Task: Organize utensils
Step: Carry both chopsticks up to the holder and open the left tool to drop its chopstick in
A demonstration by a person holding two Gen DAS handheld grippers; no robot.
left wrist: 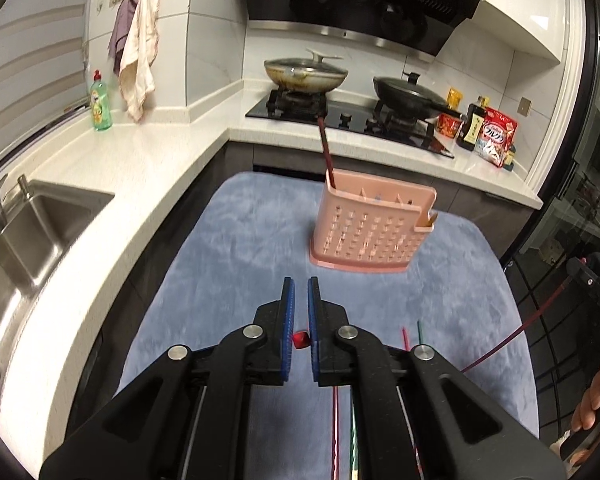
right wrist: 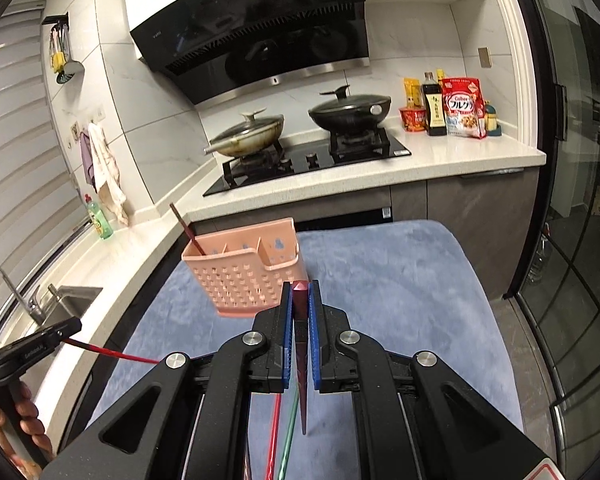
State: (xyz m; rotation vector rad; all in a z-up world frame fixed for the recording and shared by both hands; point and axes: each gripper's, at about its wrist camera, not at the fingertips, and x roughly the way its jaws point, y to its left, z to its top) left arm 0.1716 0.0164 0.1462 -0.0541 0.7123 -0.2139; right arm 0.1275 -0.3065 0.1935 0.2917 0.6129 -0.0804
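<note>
Clamps a red chopstick [left wrist: 300, 338] end-on in the left claw [left wrist: 300, 285], pink holder [left wrist: 364, 236] ahead and slightly right. Pinches a maroon chopstick [right wrist: 301, 332] in the right claw [right wrist: 300, 286], holder ahead-left. Could catch either stick on the rim, given long overhang and thin grips.

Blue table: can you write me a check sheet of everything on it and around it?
Surface: blue fluffy mat, lying flat.
Job's things: pink holder upright, dark chopstick in its end compartment; loose red chopstick and green chopstick on the mat.
Clutter: nothing seen.
Grippers: left gripper shut on held red chopstick; right gripper shut on maroon chopstick.
Cables: nothing seen.
Surroundings: stove, lidded pans, sink, soap bottle, food packets.
</note>
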